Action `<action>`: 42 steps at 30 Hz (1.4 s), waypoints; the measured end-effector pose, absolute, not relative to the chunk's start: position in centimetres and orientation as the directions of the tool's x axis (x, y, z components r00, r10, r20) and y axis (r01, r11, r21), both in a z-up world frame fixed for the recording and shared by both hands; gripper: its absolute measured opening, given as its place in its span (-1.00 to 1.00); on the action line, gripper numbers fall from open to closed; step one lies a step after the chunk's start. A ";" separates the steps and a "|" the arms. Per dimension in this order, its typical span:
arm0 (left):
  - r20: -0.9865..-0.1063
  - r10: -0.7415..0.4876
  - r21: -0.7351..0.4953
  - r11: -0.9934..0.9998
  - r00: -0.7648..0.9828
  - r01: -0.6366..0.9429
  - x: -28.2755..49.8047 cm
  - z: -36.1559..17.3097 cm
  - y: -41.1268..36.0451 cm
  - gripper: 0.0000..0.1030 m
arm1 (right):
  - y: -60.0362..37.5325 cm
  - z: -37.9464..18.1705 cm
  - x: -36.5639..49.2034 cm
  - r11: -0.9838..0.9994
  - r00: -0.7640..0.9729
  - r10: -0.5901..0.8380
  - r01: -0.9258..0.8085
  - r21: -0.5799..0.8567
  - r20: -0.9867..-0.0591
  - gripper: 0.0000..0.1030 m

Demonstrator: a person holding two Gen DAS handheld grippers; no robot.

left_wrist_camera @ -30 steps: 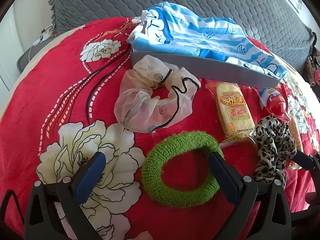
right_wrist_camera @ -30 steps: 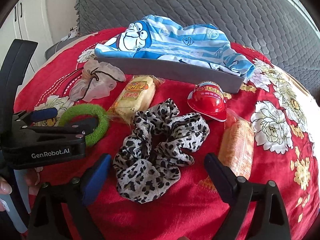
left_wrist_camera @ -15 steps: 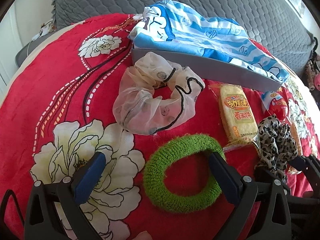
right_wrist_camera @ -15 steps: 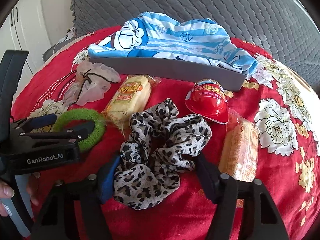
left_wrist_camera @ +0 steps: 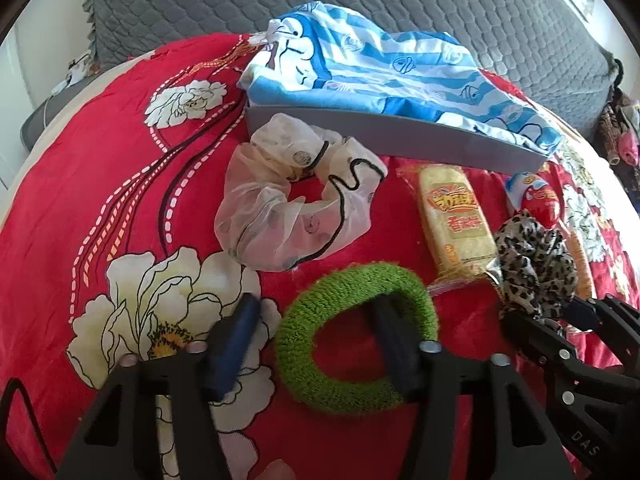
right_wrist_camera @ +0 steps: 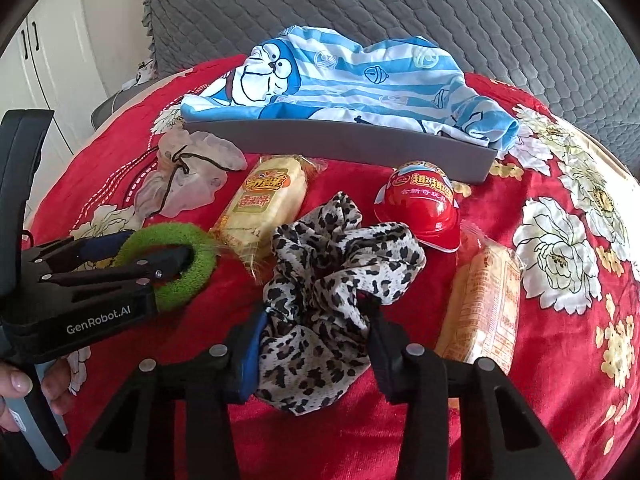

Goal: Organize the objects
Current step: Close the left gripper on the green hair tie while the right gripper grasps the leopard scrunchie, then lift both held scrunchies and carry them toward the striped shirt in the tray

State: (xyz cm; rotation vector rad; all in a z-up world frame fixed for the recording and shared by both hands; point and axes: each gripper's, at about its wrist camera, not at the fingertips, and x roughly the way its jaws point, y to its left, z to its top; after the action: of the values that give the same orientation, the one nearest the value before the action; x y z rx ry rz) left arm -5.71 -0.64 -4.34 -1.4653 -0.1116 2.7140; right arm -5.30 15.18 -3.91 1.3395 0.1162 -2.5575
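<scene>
A green fuzzy hair ring (left_wrist_camera: 356,280) lies on the red flowered bedspread (left_wrist_camera: 100,200). My left gripper (left_wrist_camera: 314,340) straddles the ring's left band: one finger inside the hole, the other just outside. The jaws are closing and a small gap remains. In the right wrist view the same left gripper (right_wrist_camera: 152,260) reaches into the green ring (right_wrist_camera: 200,256). My right gripper (right_wrist_camera: 314,350) is closing on the leopard-print scrunchie (right_wrist_camera: 340,256), both pads pressing into its bunched cloth. The right gripper (left_wrist_camera: 556,320) also shows beside the leopard scrunchie (left_wrist_camera: 532,256).
A sheer white scrunchie (left_wrist_camera: 280,208), a yellow snack pack (left_wrist_camera: 456,220), a red egg toy (right_wrist_camera: 424,212) and an orange snack pack (right_wrist_camera: 488,304) lie around. Behind them stands a grey tray (left_wrist_camera: 400,136) with a blue striped cloth (left_wrist_camera: 380,68). A hand (right_wrist_camera: 16,384) holds the left gripper.
Both pairs of jaws have narrowed. The right ones came in onto the leopard scrunchie and squeezed it. The left ones drew in around the green ring's left band.
</scene>
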 end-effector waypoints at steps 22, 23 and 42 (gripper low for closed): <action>-0.835 0.139 -0.132 -0.990 -0.532 -0.052 -5.0 -3.4 -0.2 -0.72 | 15.4 -3.8 -5.4 -0.960 -0.510 -0.218 0.264 0.090 -0.832 -0.49; -0.836 0.137 -0.129 -0.990 -0.531 -0.052 -5.0 -3.4 -0.3 -0.72 | 15.4 -3.8 -5.4 -0.959 -0.507 -0.223 0.265 0.095 -0.832 -0.50; -0.828 0.121 -0.102 -0.993 -0.548 -0.065 -2.7 -1.4 1.0 -0.72 | 15.6 -1.5 -4.3 -0.952 -0.532 -0.266 0.279 0.130 -0.804 -0.59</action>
State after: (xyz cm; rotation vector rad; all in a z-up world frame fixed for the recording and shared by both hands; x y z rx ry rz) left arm -2.71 1.02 -1.40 -1.4371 -0.0895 2.6727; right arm -4.30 15.63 -1.50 1.3120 0.0205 -2.5067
